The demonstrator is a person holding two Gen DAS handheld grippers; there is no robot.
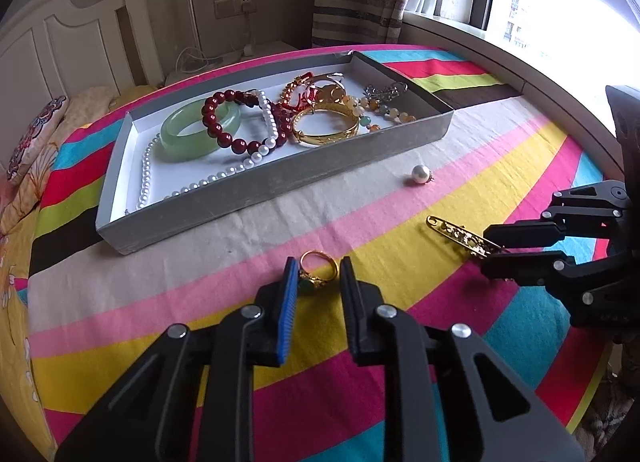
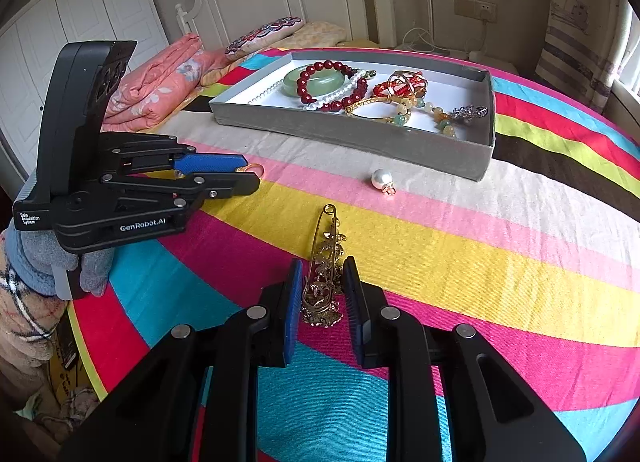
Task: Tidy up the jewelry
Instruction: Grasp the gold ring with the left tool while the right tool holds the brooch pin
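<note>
Pearl (image 1: pixel 421 173) before tray (image 1: pixel 280 185), brooch (image 2: pixel 326 262) nearer

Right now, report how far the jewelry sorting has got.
Done: bangles, bead bracelets and pearl strand lie in the gray tray. In hand: the left hand-held gripper brackets the gold ring, the right hand-held gripper brackets the gold brooch pin; neither is lifted. Left: the loose pearl on the bedspread.

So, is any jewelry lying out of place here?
Yes. Three pieces lie on the striped cover outside the grey box: a loose pearl pendant, a gold ring and a gold brooch pin.
</note>
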